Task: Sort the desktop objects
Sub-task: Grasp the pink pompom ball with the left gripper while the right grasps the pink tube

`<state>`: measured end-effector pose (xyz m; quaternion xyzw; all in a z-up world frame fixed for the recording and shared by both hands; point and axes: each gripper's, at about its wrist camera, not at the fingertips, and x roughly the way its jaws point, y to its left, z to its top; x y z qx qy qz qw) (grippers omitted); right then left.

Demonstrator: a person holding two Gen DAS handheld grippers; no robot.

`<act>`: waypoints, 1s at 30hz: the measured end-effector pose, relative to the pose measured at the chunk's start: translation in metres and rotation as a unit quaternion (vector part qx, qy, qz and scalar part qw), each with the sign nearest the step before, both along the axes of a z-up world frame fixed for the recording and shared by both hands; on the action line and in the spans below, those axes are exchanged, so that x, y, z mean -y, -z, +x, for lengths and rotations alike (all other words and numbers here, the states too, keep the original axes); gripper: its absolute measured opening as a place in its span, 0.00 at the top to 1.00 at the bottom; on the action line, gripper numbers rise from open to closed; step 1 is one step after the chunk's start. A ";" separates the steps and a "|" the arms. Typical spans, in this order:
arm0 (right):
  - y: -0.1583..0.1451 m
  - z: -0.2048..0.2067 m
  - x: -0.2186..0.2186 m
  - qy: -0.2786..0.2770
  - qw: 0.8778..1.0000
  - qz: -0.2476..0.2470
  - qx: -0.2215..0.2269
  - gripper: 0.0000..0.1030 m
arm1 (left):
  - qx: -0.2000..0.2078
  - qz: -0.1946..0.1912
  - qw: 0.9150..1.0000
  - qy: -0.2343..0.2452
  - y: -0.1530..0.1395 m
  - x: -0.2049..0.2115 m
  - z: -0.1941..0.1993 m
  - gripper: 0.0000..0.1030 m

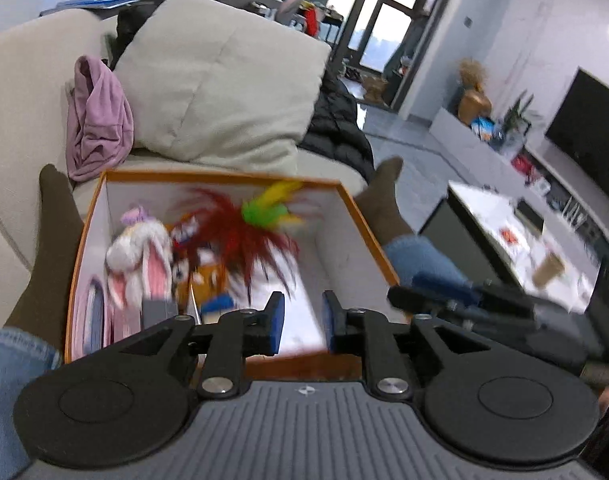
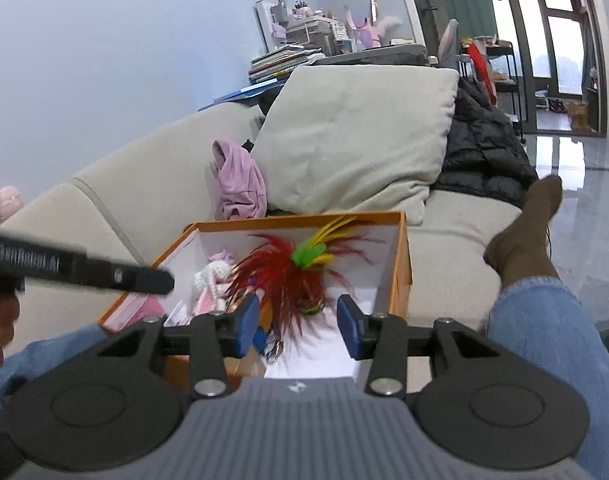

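L-wrist view, left to right: plush bunny (image 1: 138, 254) at centre-left in the orange box (image 1: 370, 226), red feather toy (image 1: 244, 236) w/ green-yellow tuft mid-frame, left gripper (image 1: 303, 322) low centre, jaws narrowly apart, nothing between. R-wrist view: same box (image 2: 402, 264) centre, bunny (image 2: 212, 280) left of feathers (image 2: 282, 272); right gripper (image 2: 298, 330) below, jaws wide, empty, just above box's near end. Cushion (image 2: 356, 136) upper centre behind.

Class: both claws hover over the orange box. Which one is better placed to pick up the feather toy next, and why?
Probably the right claw: open, with the feather toy lying between its fingers. The left claw, also open, points at bare floor of the box, with the feathers further ahead.
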<state>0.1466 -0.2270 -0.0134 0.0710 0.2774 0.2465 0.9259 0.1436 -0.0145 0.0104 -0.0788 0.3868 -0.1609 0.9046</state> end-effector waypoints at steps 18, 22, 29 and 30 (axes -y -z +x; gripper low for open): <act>0.079 -0.081 -0.027 0.048 0.970 -0.173 -0.166 0.45 | -0.032 0.028 0.999 -0.033 0.051 0.009 -0.076 0.49; 0.086 -0.085 -0.035 0.043 0.966 -0.204 -0.152 0.55 | -0.043 0.021 0.998 -0.034 0.056 0.006 -0.080 0.47; 0.080 -0.087 -0.021 0.065 0.964 -0.213 -0.146 0.73 | -0.048 0.035 0.998 -0.016 0.069 0.016 -0.068 0.40; 0.080 -0.087 -0.018 0.068 0.964 -0.212 -0.148 0.73 | -0.051 0.039 0.998 -0.015 0.073 0.019 -0.063 0.39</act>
